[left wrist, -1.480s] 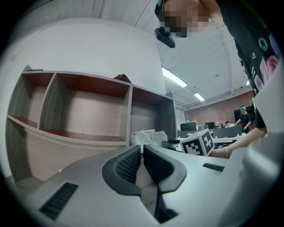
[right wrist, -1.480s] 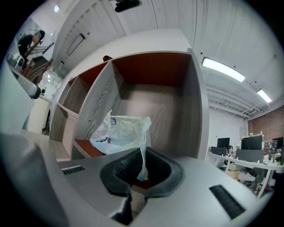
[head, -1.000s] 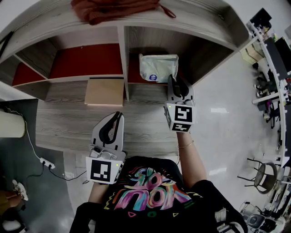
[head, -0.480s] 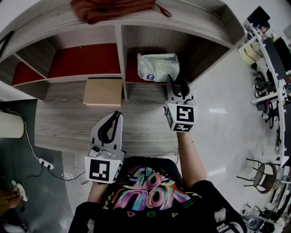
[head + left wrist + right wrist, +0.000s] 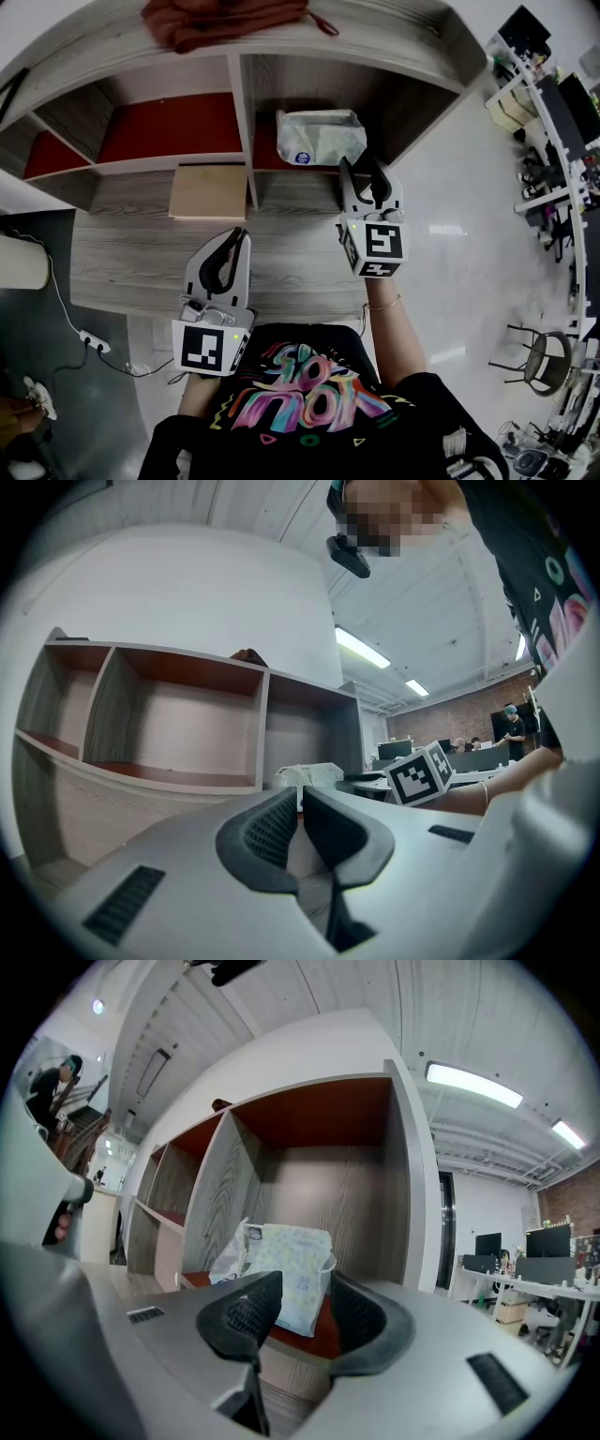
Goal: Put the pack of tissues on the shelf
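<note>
Loosely crinkled, pale pack of tissues [image 5: 321, 138], blue label [image 5: 302, 157], standing on shelf [image 5: 239, 112]

red cloth [image 5: 225, 21] cropped above, pack label [image 5: 302, 157] unreadable

Shelf [image 5: 239, 112] stands ahead of you | pack of tissues [image 5: 321, 138] sits in its right compartment | cloth [image 5: 225, 21] lies on top | flat board [image 5: 208, 190] lies before the middle compartment

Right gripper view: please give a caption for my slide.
Right claw opening, empty, before the tissue pack standing inside the shelf.
</note>
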The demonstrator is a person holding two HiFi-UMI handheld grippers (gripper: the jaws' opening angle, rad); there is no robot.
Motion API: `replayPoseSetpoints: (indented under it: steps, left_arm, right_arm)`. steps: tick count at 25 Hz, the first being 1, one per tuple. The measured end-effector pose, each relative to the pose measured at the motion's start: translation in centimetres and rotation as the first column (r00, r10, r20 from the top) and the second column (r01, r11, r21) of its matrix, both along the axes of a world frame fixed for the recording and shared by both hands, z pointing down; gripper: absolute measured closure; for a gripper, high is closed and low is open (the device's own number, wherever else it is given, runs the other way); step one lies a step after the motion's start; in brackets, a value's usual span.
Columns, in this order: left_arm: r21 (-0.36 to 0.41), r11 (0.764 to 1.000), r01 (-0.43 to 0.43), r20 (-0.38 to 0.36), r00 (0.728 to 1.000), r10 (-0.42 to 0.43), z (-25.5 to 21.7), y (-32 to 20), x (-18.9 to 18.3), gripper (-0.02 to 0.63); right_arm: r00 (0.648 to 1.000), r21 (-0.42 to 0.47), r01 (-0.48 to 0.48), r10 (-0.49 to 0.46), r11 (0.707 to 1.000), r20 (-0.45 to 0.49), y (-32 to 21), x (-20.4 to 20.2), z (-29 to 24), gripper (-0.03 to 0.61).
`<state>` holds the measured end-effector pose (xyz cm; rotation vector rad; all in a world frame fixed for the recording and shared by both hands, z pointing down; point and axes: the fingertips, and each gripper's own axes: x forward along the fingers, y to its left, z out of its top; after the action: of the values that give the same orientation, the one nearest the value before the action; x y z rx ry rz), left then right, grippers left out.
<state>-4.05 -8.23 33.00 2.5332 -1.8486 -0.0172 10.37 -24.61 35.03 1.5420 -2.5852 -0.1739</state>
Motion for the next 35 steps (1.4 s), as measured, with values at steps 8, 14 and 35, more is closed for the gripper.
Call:
replayPoseSetpoints:
  steps: [8, 14, 35]
  left_arm:
    - [0.016, 1.000, -0.006, 0.007, 1.000, 0.005, -0.5, 0.2, 0.2, 0.577]
    - [0.016, 1.000, -0.024, 0.011, 1.000, 0.024, -0.8, 0.0, 1.0, 0.577]
    - [0.014, 0.997, -0.080, 0.033, 0.996, 0.079, 0.1, 0.3, 3.3, 0.577]
  right_arm:
    - [0.999, 0.025, 0.033, -0.033, 0.999, 0.017, 2.4, 0.4, -1.2, 0.414]
    - [0.987, 0.123, 0.149, -0.156, 0.981, 0.043, 6.6, -1.0, -4.2, 0.416]
    - [0.978, 0.045, 0.172, -0.176, 0.984, 0.112, 15.4, 5.7, -3.2, 0.540]
